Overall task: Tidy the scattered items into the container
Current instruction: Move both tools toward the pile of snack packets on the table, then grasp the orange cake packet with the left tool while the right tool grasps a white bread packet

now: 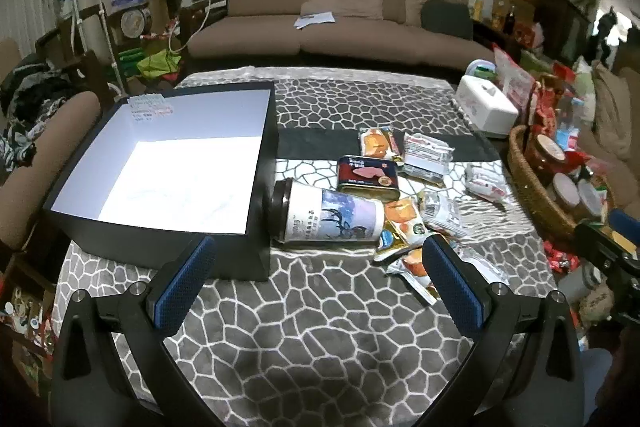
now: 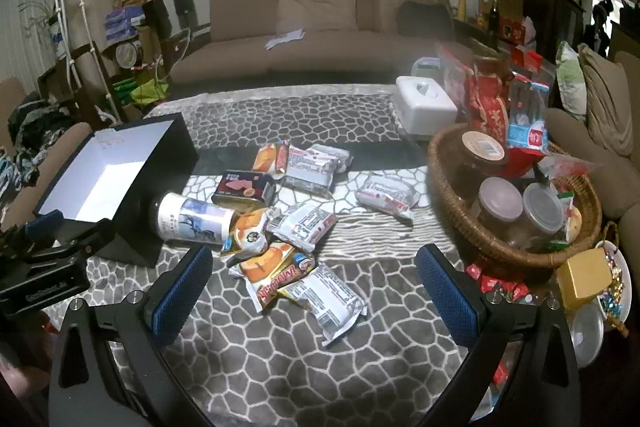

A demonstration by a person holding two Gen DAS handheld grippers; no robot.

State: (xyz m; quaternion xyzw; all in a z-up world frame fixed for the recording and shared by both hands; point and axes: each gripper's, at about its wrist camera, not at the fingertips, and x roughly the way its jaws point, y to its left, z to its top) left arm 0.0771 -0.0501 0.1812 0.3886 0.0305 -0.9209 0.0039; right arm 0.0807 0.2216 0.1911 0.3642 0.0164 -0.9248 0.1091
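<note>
From the left wrist view, the left hand-held gripper (image 1: 320,287) hung above the near part of the table (image 1: 320,347) with its blue pads spread wide and nothing between them. A black box (image 1: 264,195) with a white inside stood open at the left, holding no snacks. Just right of it a tall cup (image 1: 326,215) lay on its side, its dark lid touching the box wall. Behind the cup sat a flat tin (image 1: 368,179), with snack packets (image 1: 424,155) scattered to the right. From the right wrist view, the right hand-held gripper (image 2: 314,289) was likewise spread and empty, above more snack packets (image 2: 324,291) on the patterned cloth. A wicker basket (image 2: 452,203) of jars stood at the right, a white tissue box (image 2: 424,107) farther back.
</note>
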